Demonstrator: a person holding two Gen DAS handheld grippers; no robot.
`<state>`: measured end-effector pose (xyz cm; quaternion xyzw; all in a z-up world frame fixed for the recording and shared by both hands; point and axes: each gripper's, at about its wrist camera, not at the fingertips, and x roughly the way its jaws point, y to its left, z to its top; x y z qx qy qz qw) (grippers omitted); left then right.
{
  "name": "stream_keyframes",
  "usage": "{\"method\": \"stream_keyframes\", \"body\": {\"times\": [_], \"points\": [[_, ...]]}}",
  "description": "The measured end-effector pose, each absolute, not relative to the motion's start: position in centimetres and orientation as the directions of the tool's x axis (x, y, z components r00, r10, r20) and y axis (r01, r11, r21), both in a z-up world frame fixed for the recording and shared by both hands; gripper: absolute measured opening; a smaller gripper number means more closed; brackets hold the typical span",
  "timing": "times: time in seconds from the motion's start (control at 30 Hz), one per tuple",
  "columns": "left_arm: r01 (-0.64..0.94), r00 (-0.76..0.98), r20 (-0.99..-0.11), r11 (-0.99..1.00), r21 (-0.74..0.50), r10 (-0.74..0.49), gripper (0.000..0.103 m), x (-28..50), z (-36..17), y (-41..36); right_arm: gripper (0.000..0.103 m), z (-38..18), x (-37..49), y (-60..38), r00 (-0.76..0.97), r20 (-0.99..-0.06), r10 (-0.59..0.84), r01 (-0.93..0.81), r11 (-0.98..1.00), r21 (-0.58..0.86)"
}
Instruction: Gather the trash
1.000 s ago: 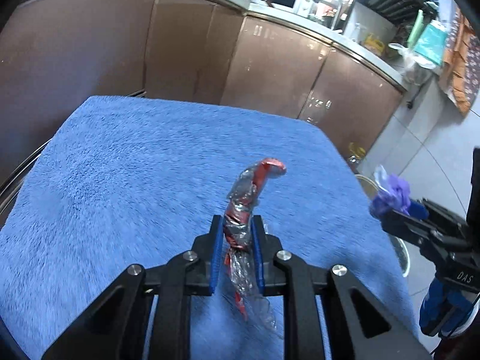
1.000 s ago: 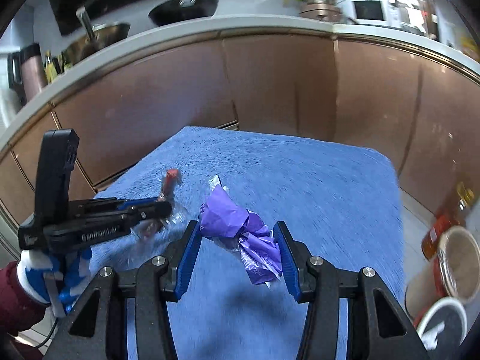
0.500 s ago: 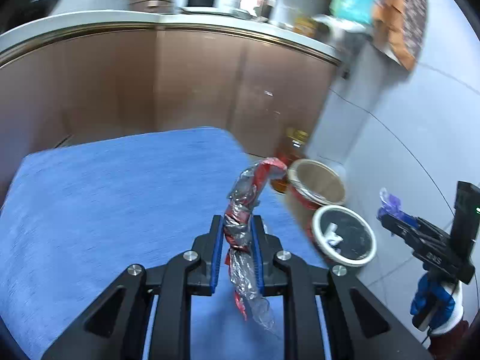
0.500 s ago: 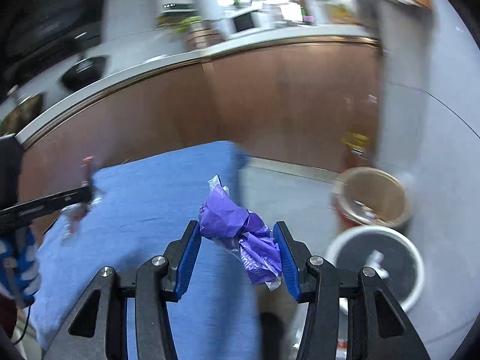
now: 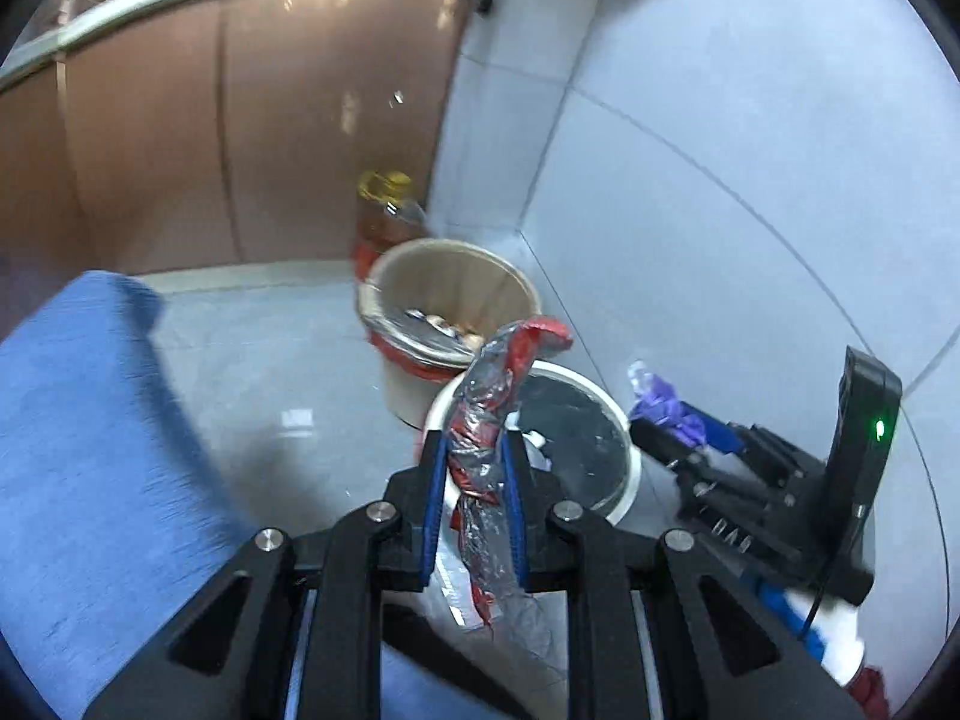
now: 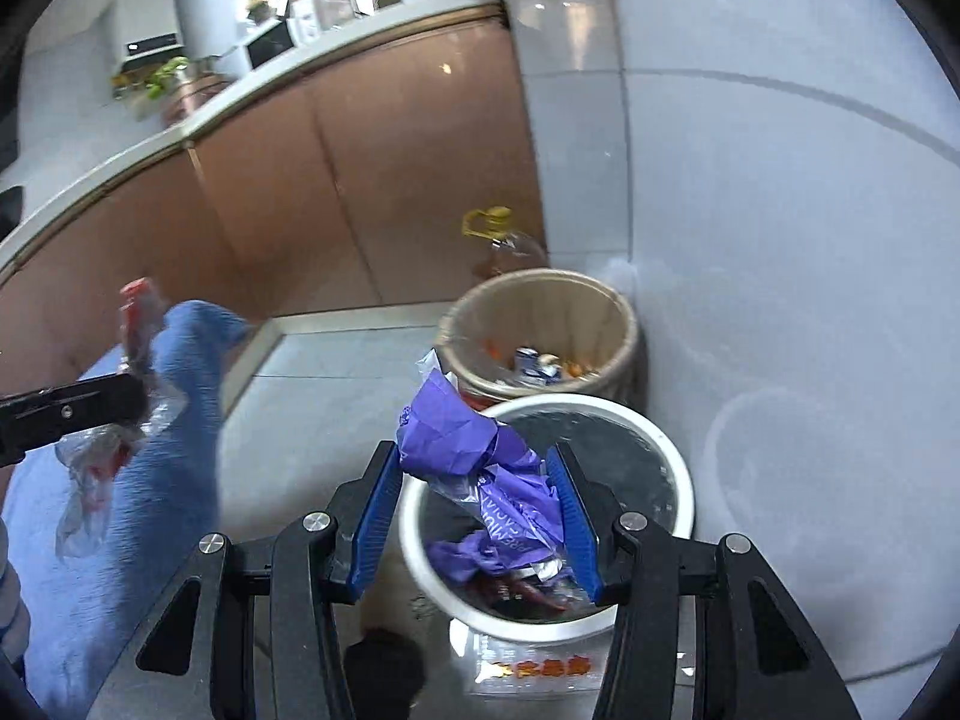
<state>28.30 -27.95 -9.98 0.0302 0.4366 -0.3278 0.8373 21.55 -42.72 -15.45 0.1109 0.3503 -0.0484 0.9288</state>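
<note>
In the left wrist view, the left gripper [image 5: 474, 498] is seen with its blue-padded jaws drawn narrow and clamped on a twisted red and silver foil wrapper [image 5: 489, 420], which is held upright, its red tip bent over above the pads and its clear tail hanging below them. In the right wrist view, the right gripper [image 6: 477, 510] is seen with its jaws set at a middling width and pressed against a crumpled purple plastic wrapper [image 6: 474, 456] on both sides.

Directly beneath the purple wrapper, a white-rimmed round bin with a black liner [image 6: 672, 462] is seen on the grey tiled floor [image 6: 336, 372]; red and purple scraps are visible inside it. The red and silver wrapper is held near the same bin's left rim [image 5: 624, 468], as the left wrist view shows.

Just behind that bin, touching or nearly so, a beige round bin with a red band [image 5: 516, 282] is noted, with mixed litter inside. Behind it, against the brown cabinet doors [image 5: 252, 138], a yellow-capped oil bottle [image 6: 498, 234] is seen. At the left, the corner of a blue towel-covered surface [image 5: 78, 420] is visible.
</note>
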Motion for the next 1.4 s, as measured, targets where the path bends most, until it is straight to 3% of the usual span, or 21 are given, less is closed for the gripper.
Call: {"method": "stream_keyframes", "body": {"times": [0.4, 0.53, 0.73, 0.97, 1.4], "points": [[0.563, 0.283, -0.811, 0.773, -0.292, -0.512, 0.021, 32.9, -15.4, -37.5, 0.051, -19.7, 23.6, -46.8, 0.692, -0.715, -0.099, 0.271, 0.954, 0.131], [0.538, 0.275, -0.809, 0.78, -0.318, -0.52, 0.041, 33.5, -16.1, -38.3, 0.055, -20.1, 23.5, -47.1, 0.684, -0.721, -0.111, 0.282, 0.952, 0.122], [0.514, 0.306, -0.79, 0.791, -0.332, -0.53, 0.042, 33.8, -15.6, -37.4, 0.06, -19.9, 23.3, -46.5, 0.682, -0.719, -0.133, 0.286, 0.953, 0.096], [0.534, 0.416, -0.712, 0.786, -0.312, -0.566, 0.042, 31.4, -12.7, -34.5, 0.074, -17.8, 22.2, -44.9, 0.707, -0.684, -0.177, 0.292, 0.955, 0.054], [0.577, 0.493, -0.664, 0.782, -0.234, -0.562, 0.042, 26.6, -7.8, -28.9, 0.083, -12.2, 19.4, -41.1, 0.759, -0.616, -0.212, 0.29, 0.957, 0.029]]}}
